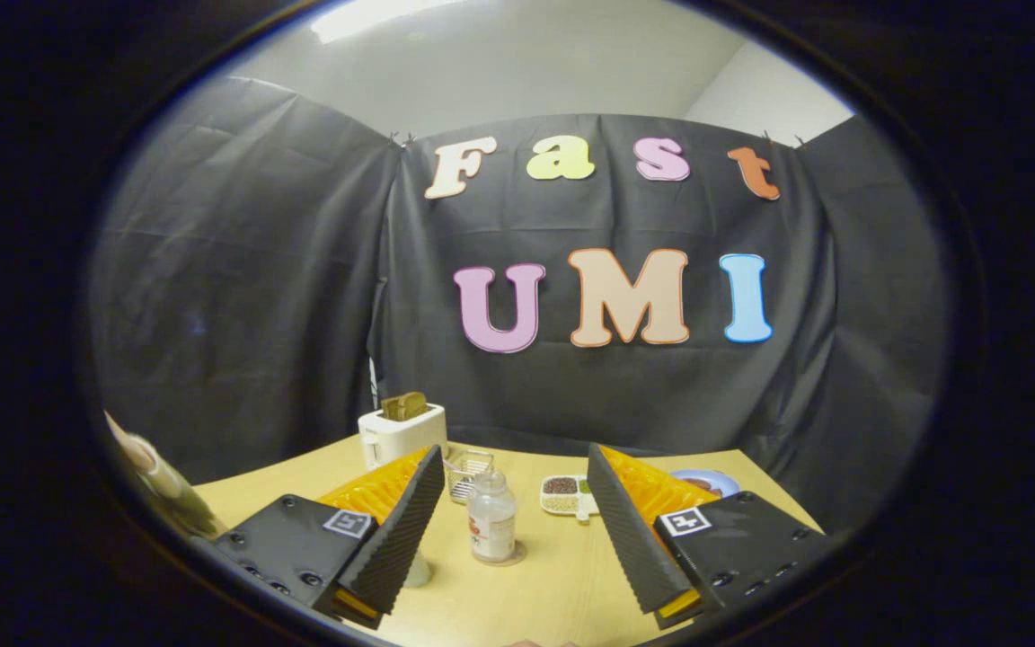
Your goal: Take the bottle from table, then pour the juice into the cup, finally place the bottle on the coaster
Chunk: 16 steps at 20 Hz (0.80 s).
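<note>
Bottle (491,518) stands upright on the coaster (507,559), on the tabletop (526,602) ahead of the jaws (512,535), which are spread wide and grip nothing. A toaster (402,431) with bread sits beyond the left finger, a wire basket (467,474) beside it, a snack tray (566,494) and plate (706,483) further right.

Staged recording booth, dressed as a breakfast corner: black cloth wall (257,270), wooden table (553,575), toaster (401,433), wire basket (466,474), snack tray (566,494).
</note>
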Available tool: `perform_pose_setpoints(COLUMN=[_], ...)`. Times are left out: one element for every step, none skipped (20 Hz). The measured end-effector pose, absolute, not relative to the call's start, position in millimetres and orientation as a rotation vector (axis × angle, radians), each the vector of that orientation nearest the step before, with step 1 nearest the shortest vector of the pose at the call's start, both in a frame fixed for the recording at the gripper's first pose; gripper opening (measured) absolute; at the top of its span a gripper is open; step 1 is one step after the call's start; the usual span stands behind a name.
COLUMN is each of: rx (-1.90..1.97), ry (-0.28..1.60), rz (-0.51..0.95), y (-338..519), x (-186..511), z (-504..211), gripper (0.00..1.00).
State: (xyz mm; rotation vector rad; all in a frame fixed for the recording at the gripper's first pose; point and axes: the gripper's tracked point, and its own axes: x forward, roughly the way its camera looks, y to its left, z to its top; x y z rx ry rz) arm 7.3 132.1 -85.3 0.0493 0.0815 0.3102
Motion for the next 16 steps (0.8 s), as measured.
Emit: perform_pose_setpoints(rx=[0.061, 0.069, 0.073, 0.075, 0.075, 0.078, 0.081, 0.085, 0.090, 0.091, 0.088, 0.084, 0.080, 0.076, 0.075, 0.074], ry=[0.075, 0.069, 0.065, 0.062, 0.059, 0.056, 0.054, 0.055, 0.054, 0.054, 0.053, 0.048, 0.043, 0.039, 0.040, 0.041], rz=[0.317, 0.322, 0.323, 0.325, 0.324, 0.320, 0.321, 0.322, 0.323, 0.324, 0.324, 0.322, 0.321, 0.321, 0.322, 0.329], y=[130, 129, 127, 125, 123, 120, 120, 118, 118, 116, 114, 112, 110, 108, 108, 108], x=[7, 9, 9, 10, 12, 12, 12, 13, 14, 14, 14, 15, 16, 16, 17, 18], z=[-82, -78, -76, -74, -73, -72, -71, -72, -73, -74, -76, -78, -78, -79, -83, -86], gripper=[0.99, 0.99, 0.99, 0.99, 0.99, 0.99, 0.99, 0.99, 0.99, 0.99, 0.99, 0.99, 0.99, 0.99, 0.99, 0.99])
